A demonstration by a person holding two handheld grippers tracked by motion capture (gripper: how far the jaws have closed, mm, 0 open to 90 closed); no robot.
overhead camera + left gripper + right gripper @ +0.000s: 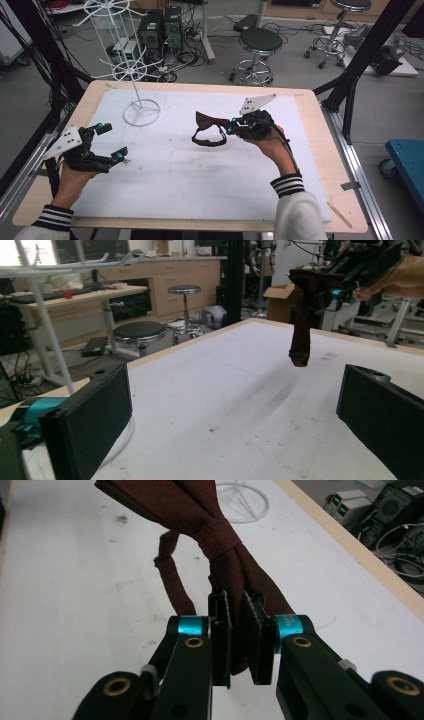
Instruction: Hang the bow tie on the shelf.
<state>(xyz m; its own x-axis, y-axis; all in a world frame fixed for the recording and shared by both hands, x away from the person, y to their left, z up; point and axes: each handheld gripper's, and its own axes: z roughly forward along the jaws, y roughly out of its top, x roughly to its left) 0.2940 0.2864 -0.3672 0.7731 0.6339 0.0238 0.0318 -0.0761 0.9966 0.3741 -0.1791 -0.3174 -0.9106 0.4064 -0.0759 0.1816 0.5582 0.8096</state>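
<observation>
A dark red bow tie (pixel 206 122) with its strap loop (pixel 209 140) hangs over the middle of the white table mat (pixel 190 170). My right gripper (pixel 231 126) is shut on one wing of the bow tie (pixel 235 575), with the knot just past the jaws in the right gripper view. The strap (pixel 172 580) dangles below. At the left side of the mat my left gripper (pixel 112 142) stands open, nothing between its fingers (pixel 87 425). In the left gripper view the bow tie (pixel 302 315) hangs from the right gripper (pixel 340 290) far ahead.
A white wire display stand (pixel 131 65) rises from a ring base (pixel 142 112) at the mat's back left. The wooden table edge (pixel 320 150) frames the mat. Stools (pixel 259 47), computers and cables sit on the floor beyond.
</observation>
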